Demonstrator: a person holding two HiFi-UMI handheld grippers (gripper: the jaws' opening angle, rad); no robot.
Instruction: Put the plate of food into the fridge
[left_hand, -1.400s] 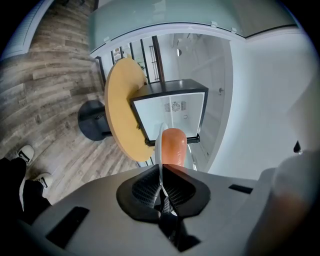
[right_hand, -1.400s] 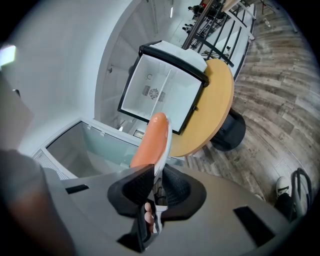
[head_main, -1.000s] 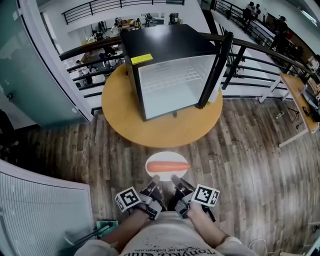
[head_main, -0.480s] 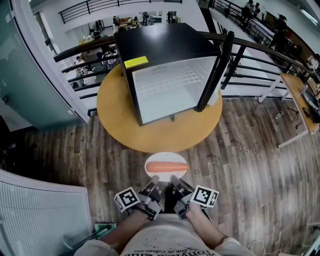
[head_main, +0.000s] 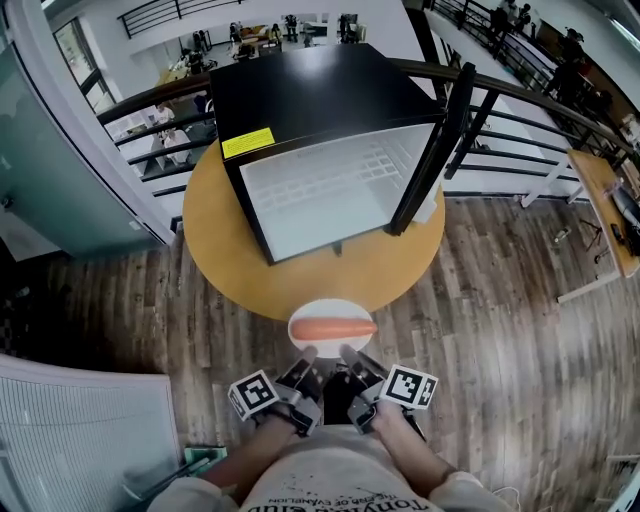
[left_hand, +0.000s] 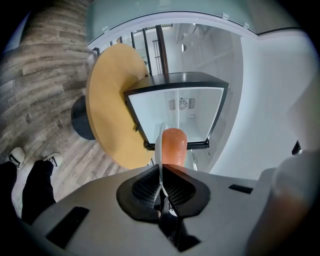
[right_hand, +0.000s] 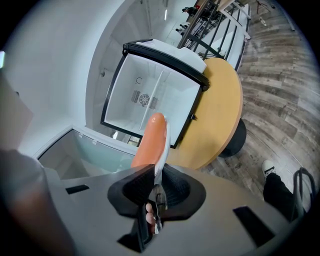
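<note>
Left gripper (head_main: 306, 356): clamped on plate (head_main: 330, 306) rim | right gripper (head_main: 346, 353): clamped on same rim | sausage (head_main: 332, 328): lying on plate | fridge (head_main: 310, 85): open

An office mezzanine: a black railing (head_main: 150, 96) overlooks people (head_main: 243, 36) at desks (head_main: 300, 28) on the floor below.
</note>
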